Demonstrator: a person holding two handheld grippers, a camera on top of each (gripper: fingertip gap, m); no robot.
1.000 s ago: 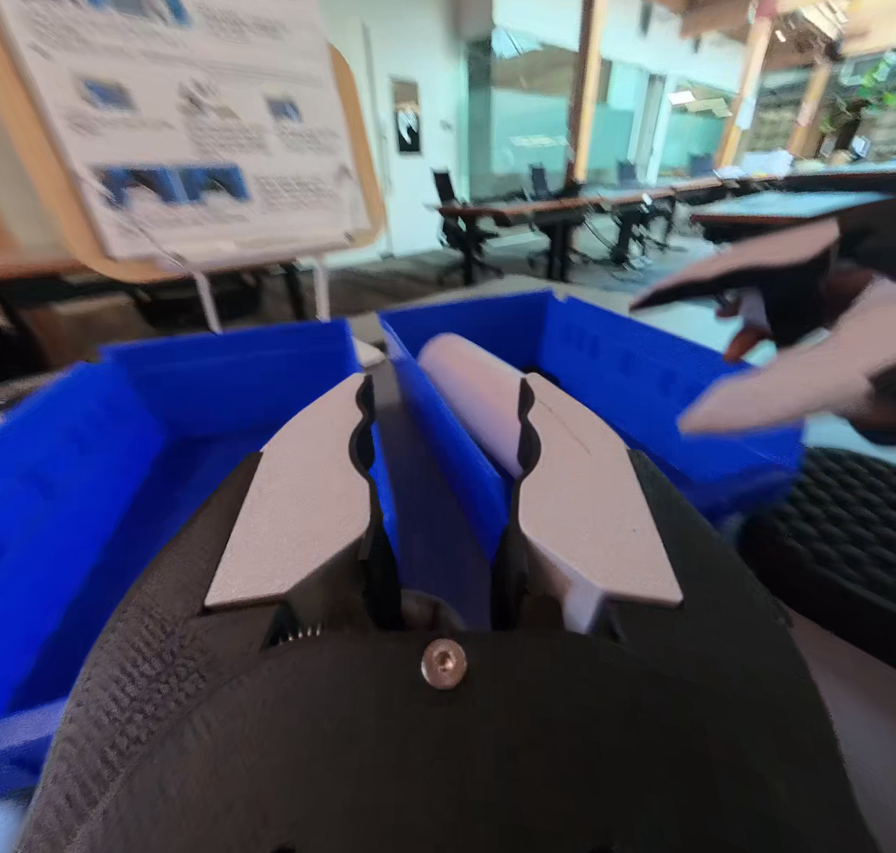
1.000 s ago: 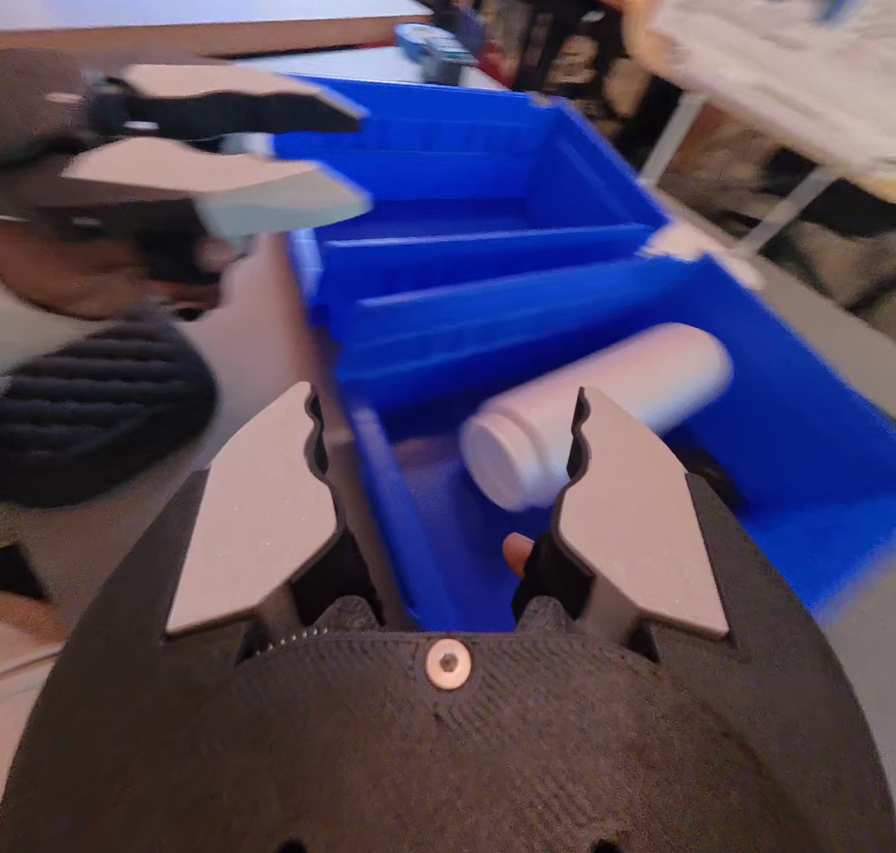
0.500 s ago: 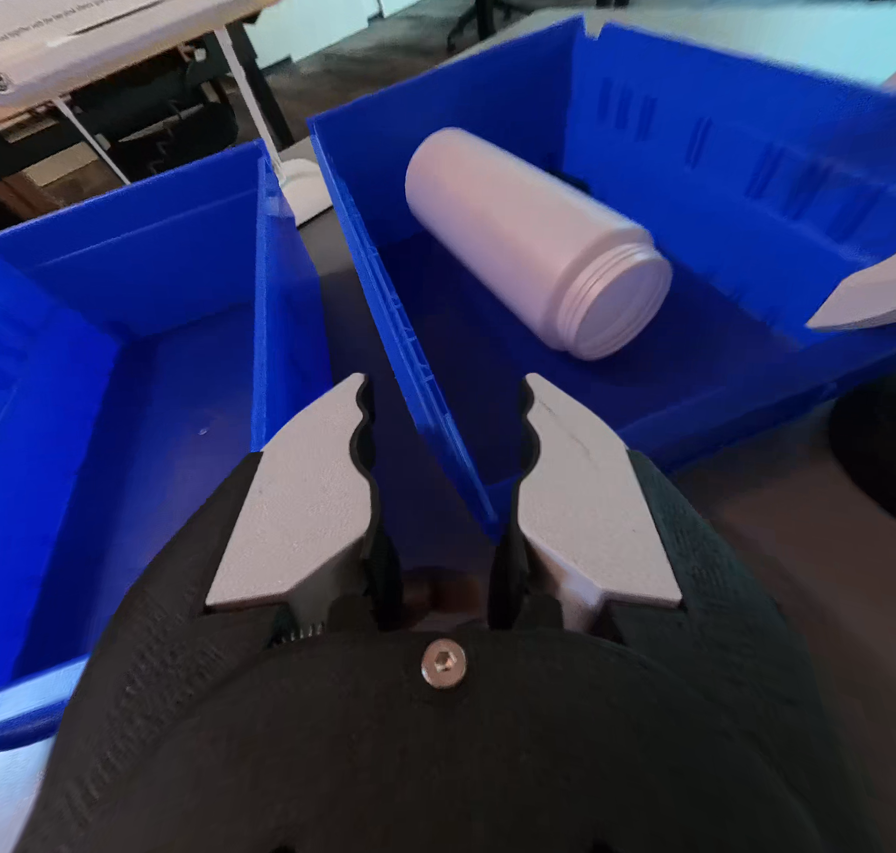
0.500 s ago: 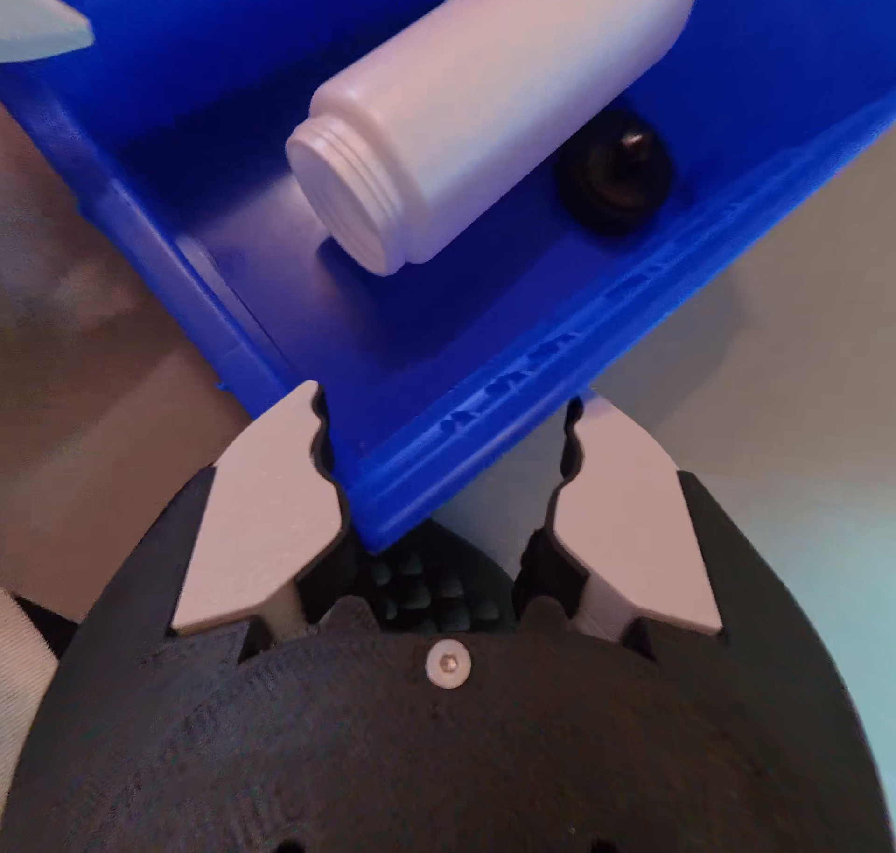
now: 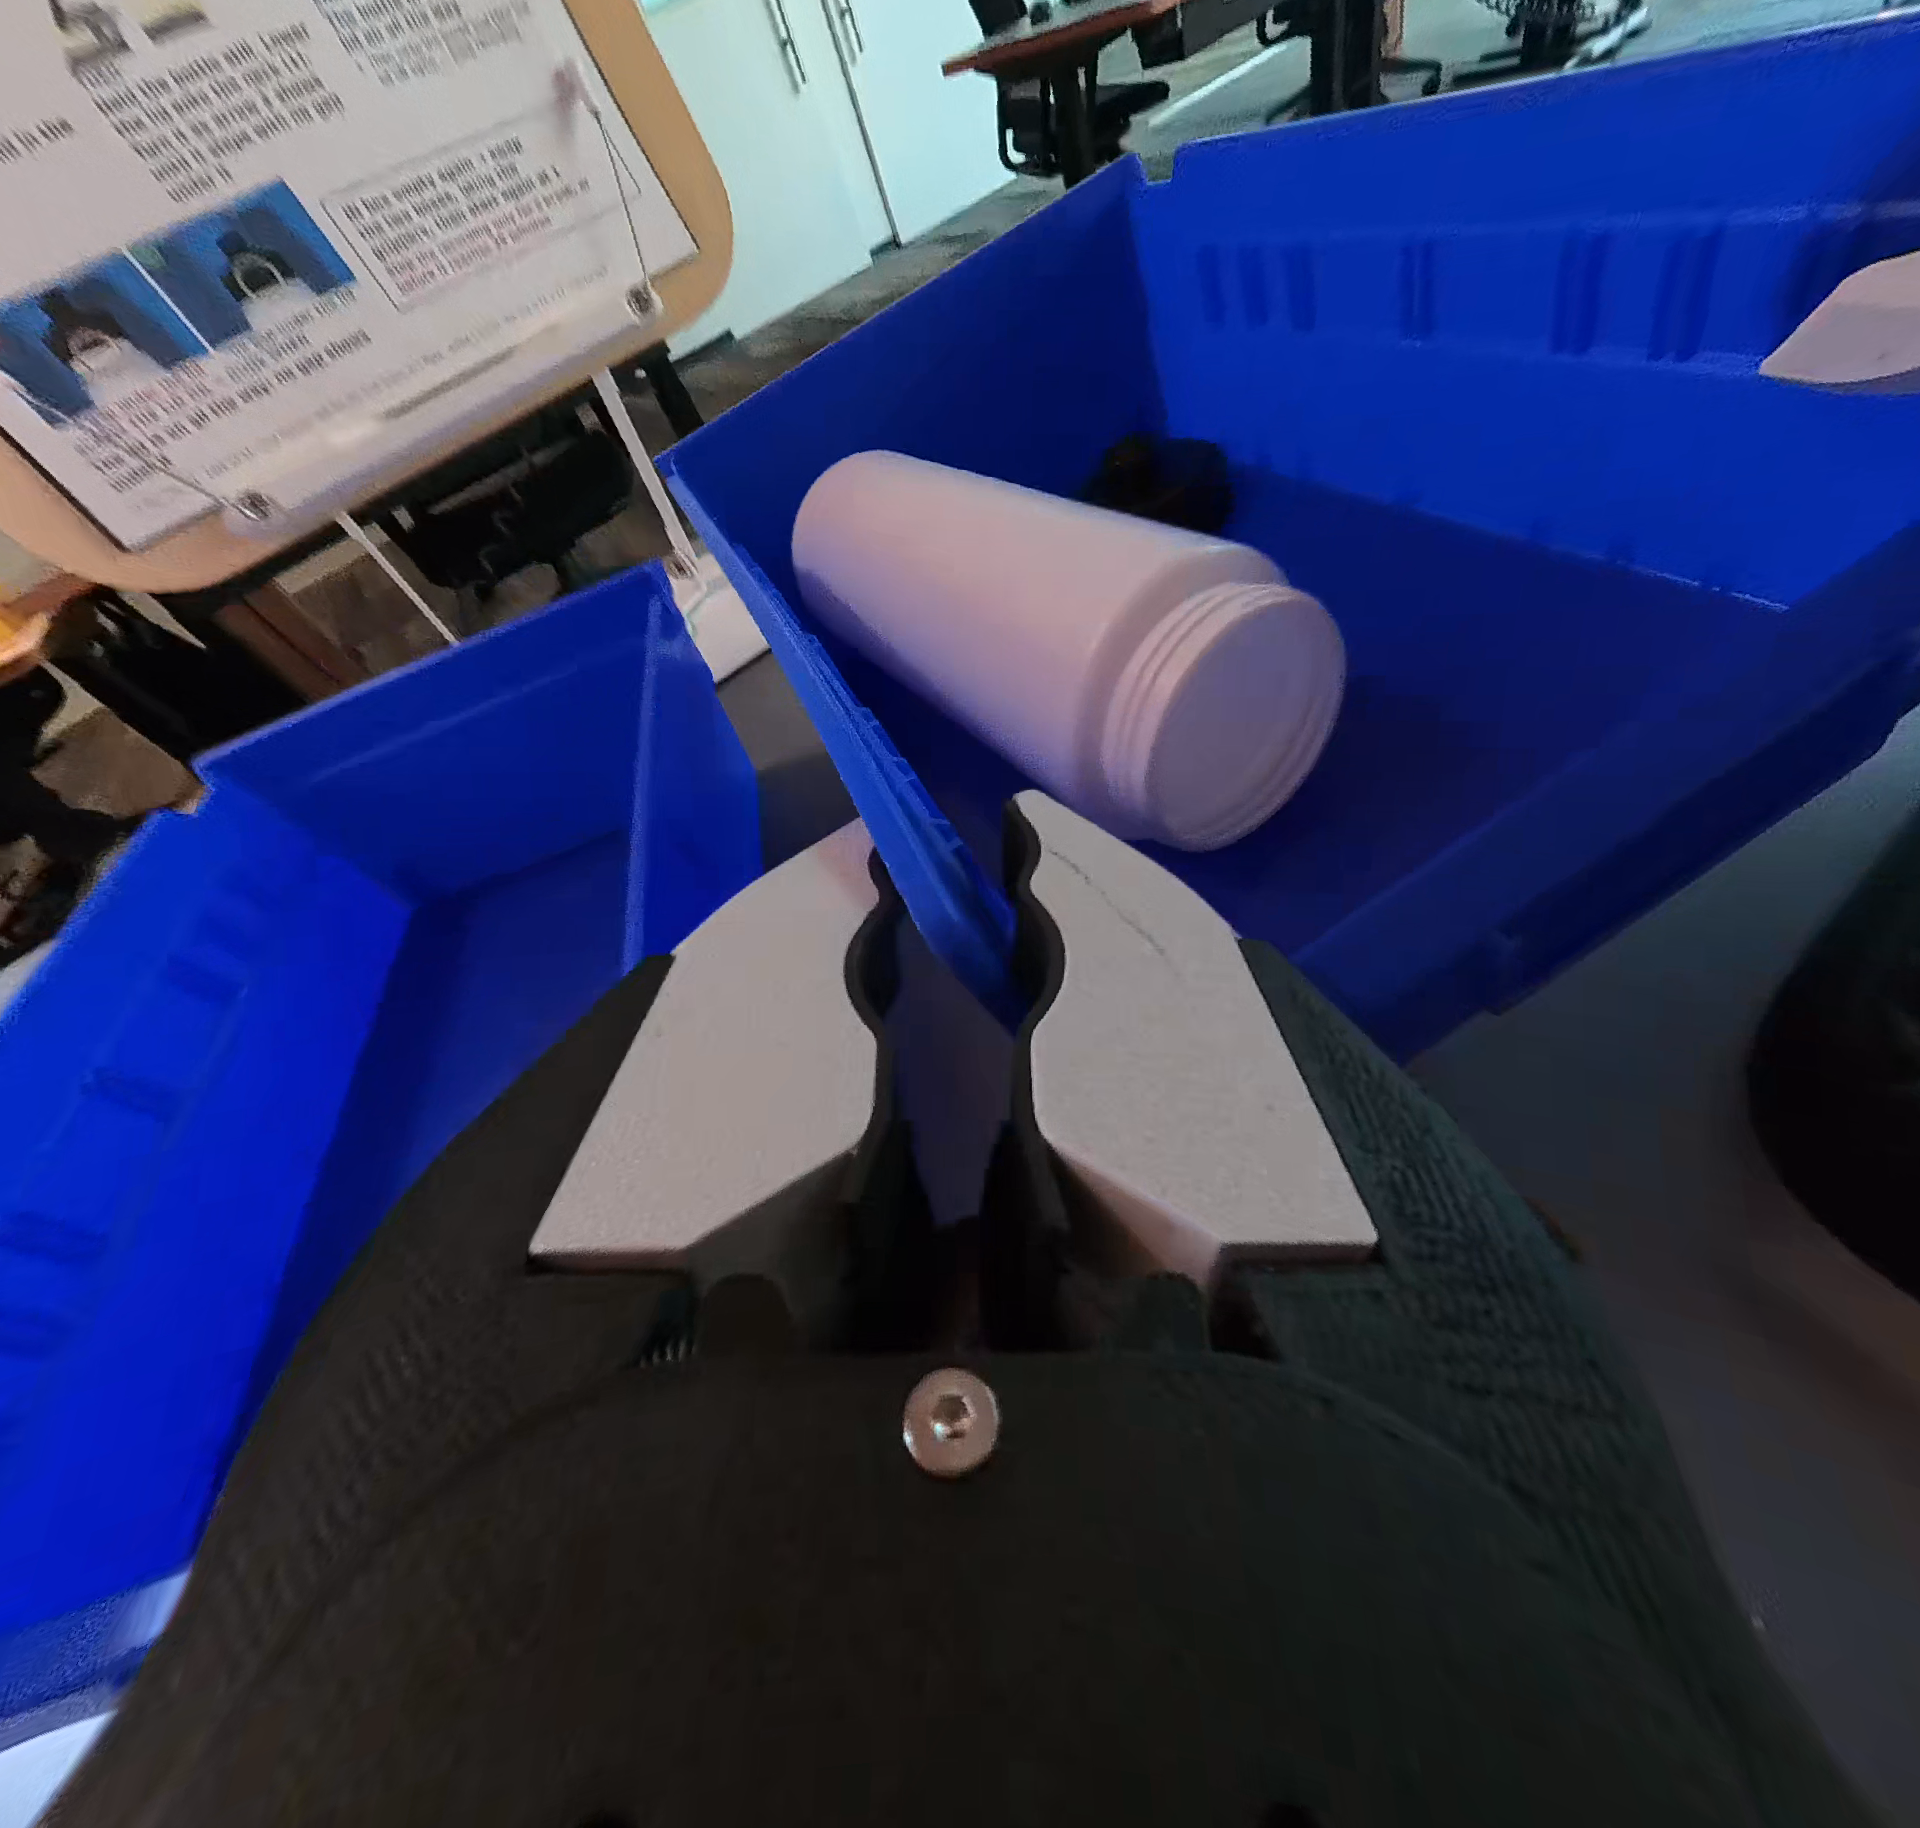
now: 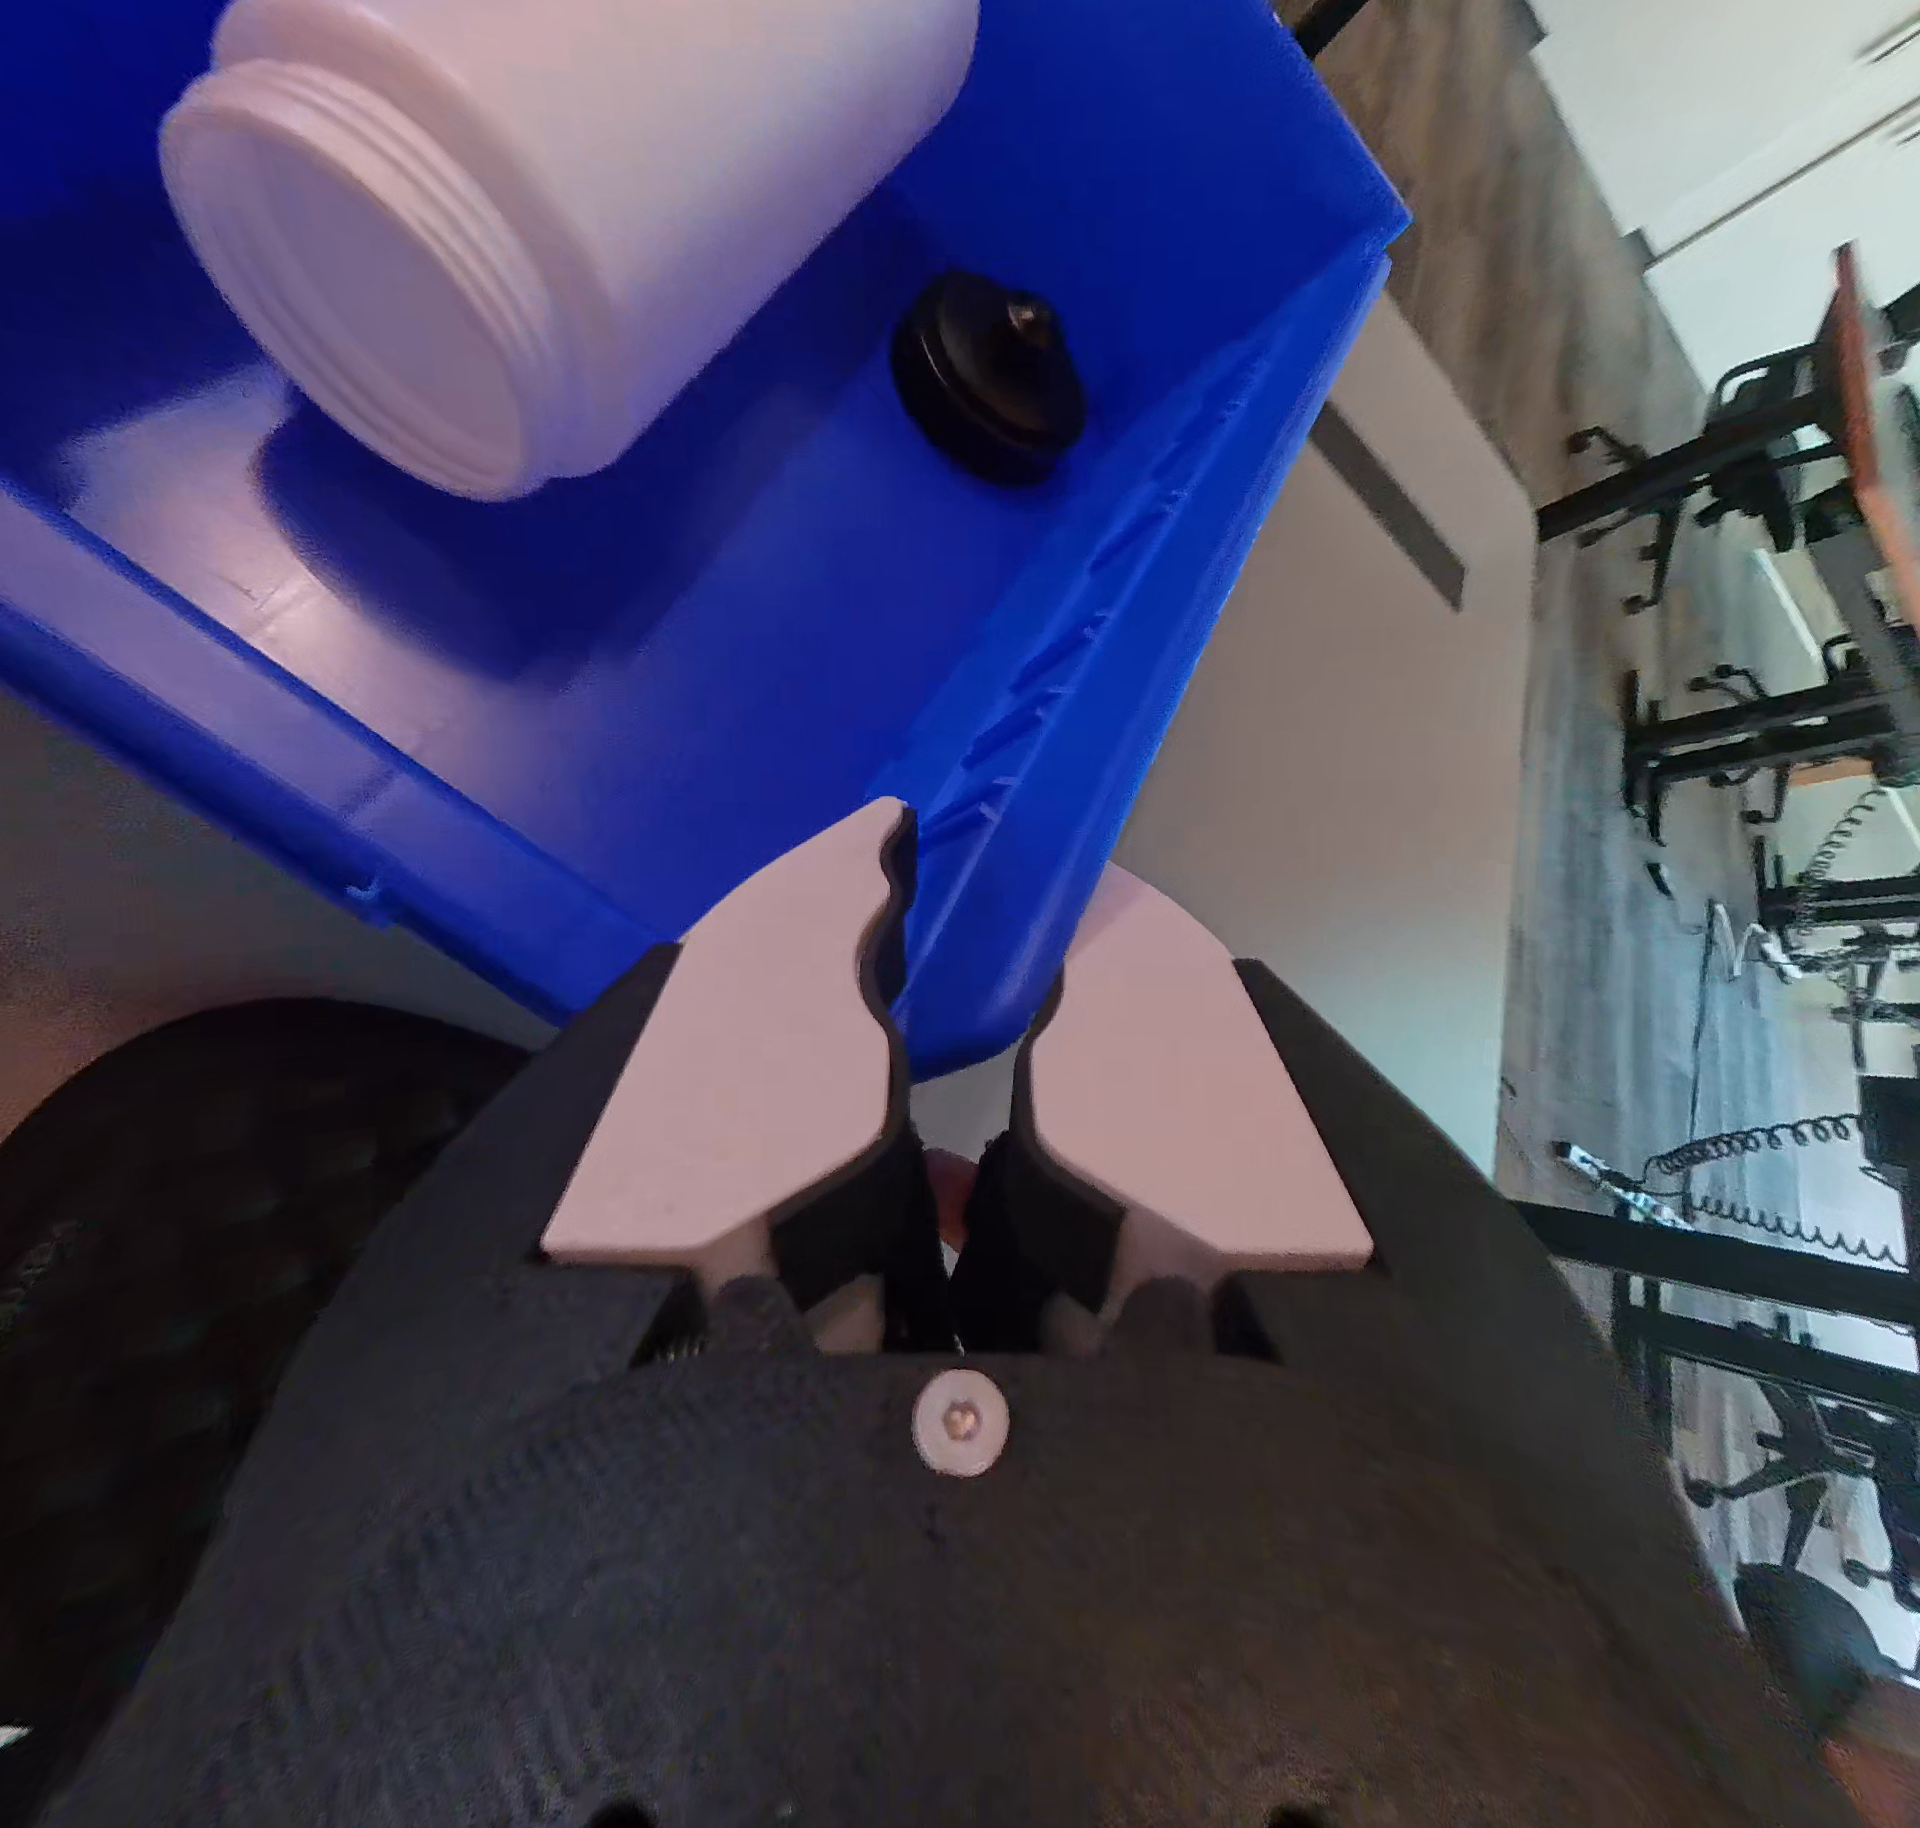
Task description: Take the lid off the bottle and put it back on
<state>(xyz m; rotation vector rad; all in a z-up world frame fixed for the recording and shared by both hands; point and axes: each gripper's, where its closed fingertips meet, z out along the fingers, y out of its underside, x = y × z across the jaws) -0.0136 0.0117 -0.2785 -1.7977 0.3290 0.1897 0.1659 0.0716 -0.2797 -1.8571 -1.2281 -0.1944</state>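
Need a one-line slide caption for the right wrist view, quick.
Right gripper shut on the blue bin wall; white bottle lying inside, beside a small black part.

Both grippers' jaws closed onto blue bin (image 5: 1455, 251) walls; bin tilted.

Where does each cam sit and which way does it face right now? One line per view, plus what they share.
Left wrist view: rides on the left gripper, facing forward along its fingers, which are shut on the left side wall of the blue bin; the right gripper's fingertip shows at the far right edge.
Right wrist view: rides on the right gripper, facing along its fingers, shut on the bin's right side wall near its front corner.
Shared: the bin, the white bottle lying in it, lid end toward both cameras, and a black round object.
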